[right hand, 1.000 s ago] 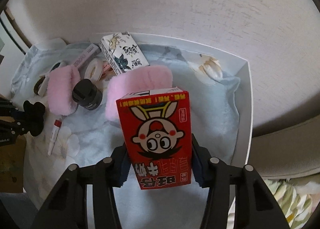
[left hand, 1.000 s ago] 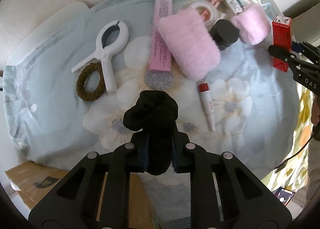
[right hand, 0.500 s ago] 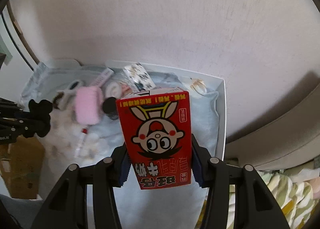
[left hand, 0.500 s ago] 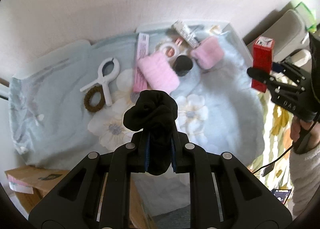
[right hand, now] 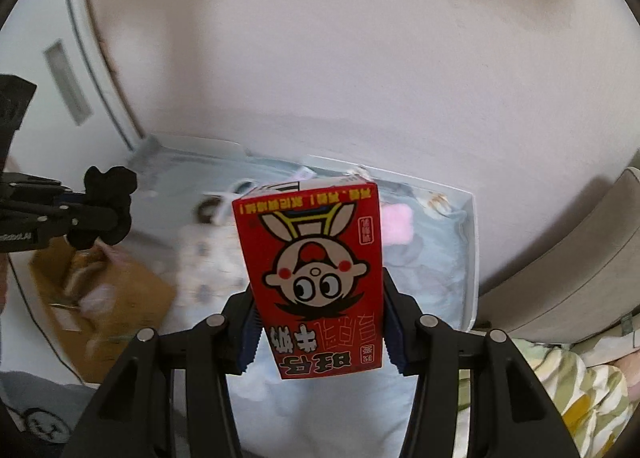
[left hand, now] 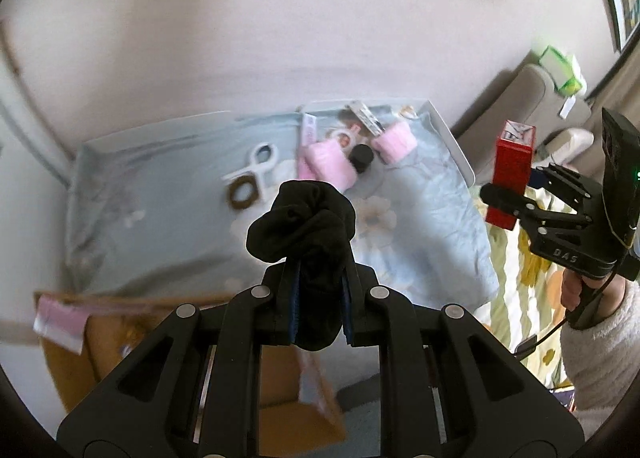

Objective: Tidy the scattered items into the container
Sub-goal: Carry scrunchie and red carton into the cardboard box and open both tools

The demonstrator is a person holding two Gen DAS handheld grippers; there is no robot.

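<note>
Pinched in the left gripper (left hand: 318, 276), jaws nearly together: a black scrunchie (left hand: 300, 218), bunched above the fingertips, held up in the air over the near edge of the blue flowered cloth (left hand: 420, 242).

Clamped in the right gripper (right hand: 318, 314), jaws about halfway apart and pressing both sides: a red carton (right hand: 316, 258) with a cartoon face, upside down in the right wrist view, up off the cloth beyond its right edge. Behind that gripper, a hand (left hand: 576, 294) in a fluffy white sleeve.

Lying on the cloth, toward its far side: a white clip (left hand: 256, 166) with a brown hair tie (left hand: 240, 194) just beside it, two pink fluffy pieces (left hand: 330, 164) with a black jar (left hand: 362, 156) between them, a long pink box (left hand: 308, 130). All blurred.

Below the cloth's near left corner: a brown cardboard box (left hand: 280, 398); contents too blurred to tell.
</note>
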